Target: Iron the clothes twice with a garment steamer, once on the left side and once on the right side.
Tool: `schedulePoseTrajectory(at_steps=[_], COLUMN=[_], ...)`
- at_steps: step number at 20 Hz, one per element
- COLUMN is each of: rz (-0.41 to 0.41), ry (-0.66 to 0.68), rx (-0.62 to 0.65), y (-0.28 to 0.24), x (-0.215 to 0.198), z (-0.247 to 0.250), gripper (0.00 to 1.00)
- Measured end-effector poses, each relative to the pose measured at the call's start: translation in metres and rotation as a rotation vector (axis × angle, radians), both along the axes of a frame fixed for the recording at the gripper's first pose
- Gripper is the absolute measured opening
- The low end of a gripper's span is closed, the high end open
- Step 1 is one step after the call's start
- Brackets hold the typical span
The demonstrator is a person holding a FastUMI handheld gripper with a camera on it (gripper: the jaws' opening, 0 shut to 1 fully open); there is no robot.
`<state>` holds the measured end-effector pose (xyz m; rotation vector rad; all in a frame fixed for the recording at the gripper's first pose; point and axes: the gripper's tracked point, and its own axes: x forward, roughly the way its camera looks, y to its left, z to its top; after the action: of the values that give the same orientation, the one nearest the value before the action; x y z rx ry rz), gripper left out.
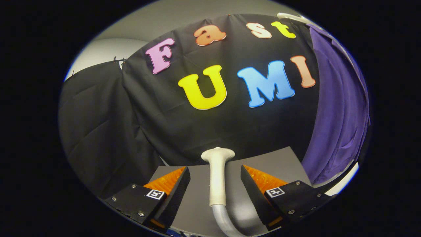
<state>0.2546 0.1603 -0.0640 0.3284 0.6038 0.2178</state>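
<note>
The gripper has its jaws spread wide, with clear space on each side of what lies between them. Neither finger touches anything.

Between the jaws, about midway, lies the steamer, a pale wand resting on a grey table. Its handle runs lengthwise along the line of the fingers. The flared head sits at the far end, just ahead of the fingertips and near the table's far edge. At the near end the handle joins a grey hose, which bends away underneath, toward the gripper's right side. The gaps between the handle and the two fingers look about equal, so the wand is centred but not held.

The table spreads out under and beyond both fingers, a flat grey sheet with a straight far edge just past the steamer head.

Beyond the table hangs the black cloth wall, creased and draped, running across everything ahead of the jaws and off to the left. Past its top a pale grey wall shows.

To the right of the jaws, beyond the right finger, hangs the garment, a purple cloth falling in long folds from high up down to about the level of the table's right corner. It is well apart from the steamer and from both fingers. Above it a white curved piece shows at its top, possibly a hanger, though that cannot be told for sure.
</note>
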Motion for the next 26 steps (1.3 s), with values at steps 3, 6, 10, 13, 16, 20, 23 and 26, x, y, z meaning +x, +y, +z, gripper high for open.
schedulePoseTrajectory(at_steps=[3, 6, 10, 13, 16, 20, 23, 26], rz=[-0.032, -0.039, -0.065, -0.037, -0.06, -0.036, -0.01, -0.003], ry=[0.103, 0.18, 0.248, 0.283, 0.293, 0.277, 0.213, 0.139], rx=[0.04, 0.011, 0.036, 0.029, 0.021, 0.002, -0.042, -0.095], y=[0.015, 0.02, 0.029, 0.041, 0.033, 0.037, 0.039, 0.036], x=[0.013, 0.018, 0.025, 0.024, 0.029, 0.028, 0.029, 0.028], z=[-0.033, -0.062, -0.089, -0.102, -0.105, -0.107, -0.105, -0.096], gripper=[0.95, 0.95, 0.86, 0.7, 0.54, 0.46, 0.41, 0.38])
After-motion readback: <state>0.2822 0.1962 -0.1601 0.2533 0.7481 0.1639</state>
